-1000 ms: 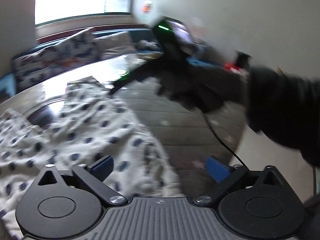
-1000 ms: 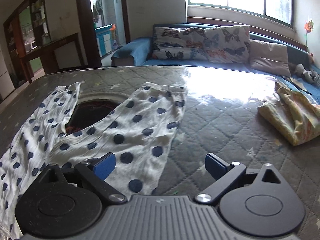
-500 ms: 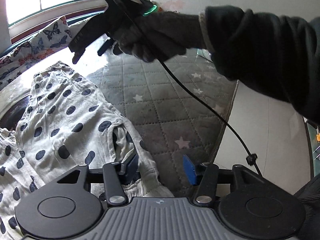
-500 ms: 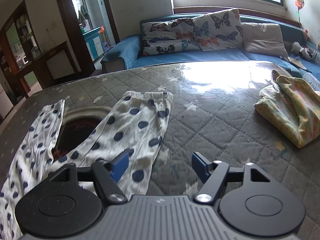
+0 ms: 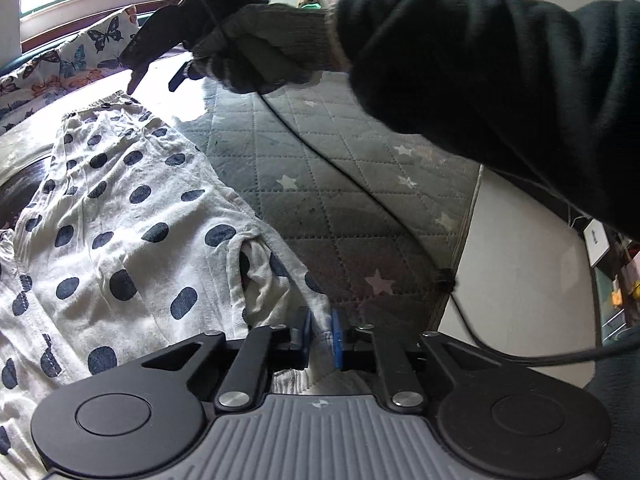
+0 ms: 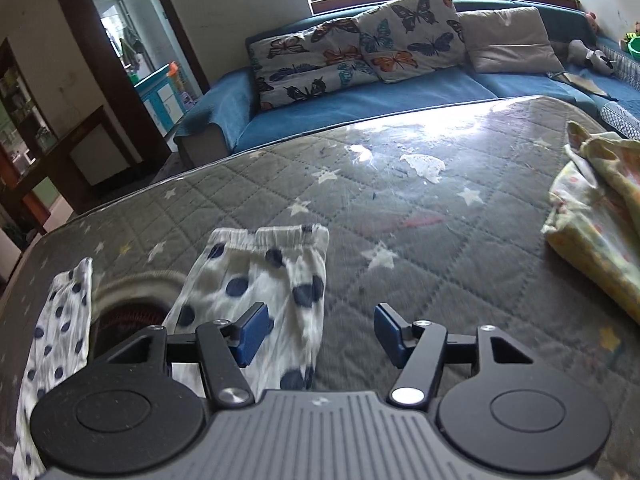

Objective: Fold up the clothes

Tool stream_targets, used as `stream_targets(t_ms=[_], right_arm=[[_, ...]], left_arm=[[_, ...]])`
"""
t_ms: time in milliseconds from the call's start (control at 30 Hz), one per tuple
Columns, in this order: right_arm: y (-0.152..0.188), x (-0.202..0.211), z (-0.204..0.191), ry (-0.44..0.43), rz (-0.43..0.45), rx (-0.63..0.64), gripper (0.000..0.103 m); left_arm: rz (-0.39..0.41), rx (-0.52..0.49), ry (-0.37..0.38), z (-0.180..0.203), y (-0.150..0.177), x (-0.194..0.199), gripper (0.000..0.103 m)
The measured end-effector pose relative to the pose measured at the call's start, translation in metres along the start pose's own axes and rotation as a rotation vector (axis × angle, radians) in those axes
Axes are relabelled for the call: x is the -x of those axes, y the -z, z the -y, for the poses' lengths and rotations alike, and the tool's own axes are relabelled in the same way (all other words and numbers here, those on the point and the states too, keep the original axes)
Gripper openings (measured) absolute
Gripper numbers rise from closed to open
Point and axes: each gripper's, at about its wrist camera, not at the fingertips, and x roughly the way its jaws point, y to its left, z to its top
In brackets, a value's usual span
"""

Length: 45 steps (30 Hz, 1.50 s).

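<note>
White trousers with dark blue dots [image 5: 120, 220] lie spread on the grey quilted, star-patterned table. My left gripper [image 5: 320, 334] is shut on a fold of their fabric at the near edge. My right gripper [image 6: 316, 330] is open and hovers over the end of one trouser leg [image 6: 272, 272], near its elastic cuff. The other leg [image 6: 60, 320] lies to the left. In the left wrist view the right gripper [image 5: 156, 68] is held by a gloved hand [image 5: 264, 52] above the far cuff.
A folded yellow patterned cloth [image 6: 596, 216] lies at the table's right. A round dark opening [image 6: 124, 312] shows between the trouser legs. A blue sofa with butterfly cushions [image 6: 360, 56] stands behind. The table edge [image 5: 460, 248] is to the right of the left gripper.
My left gripper has closed on the trouser fabric. My right gripper has moved forward and down along the trouser leg toward its cuff, its fingers somewhat narrower but open.
</note>
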Motion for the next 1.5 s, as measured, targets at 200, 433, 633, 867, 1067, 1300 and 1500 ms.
stream_targets(t_ms=[200,433,633,867,1067,1300,1500], right_arm=[[-0.014,-0.028,-0.003,0.013,-0.014,-0.019,0.050],[-0.020,-0.045,-0.008,0.018,-0.023,-0.024,0.019],[-0.022,-0.041,-0.007,0.010,-0.002,-0.060,0.004],[-0.040,-0.024,-0.016,-0.003,0.039,-0.094,0.003],[-0.044,-0.024,-0.023,0.063,0.030,-0.055,0.012],[-0.035,-0.041,-0.013,0.057,0.005,-0.064,0.032],[-0.028,-0.054,-0.009,0.041,0.001,-0.078,0.034]], left_arm=[[0.030,0.056,0.051,-0.011,-0.001,0.004,0.010],[0.073,0.097,0.092,-0.018,-0.002,0.013,0.009],[0.111,0.123,0.107,-0.021,0.001,0.025,0.008],[0.187,0.178,0.108,-0.029,0.010,0.051,0.008],[0.218,0.203,0.088,-0.036,0.015,0.063,0.008],[0.225,0.218,0.091,-0.040,0.016,0.066,0.008],[0.225,0.240,0.082,-0.046,0.019,0.070,0.008]])
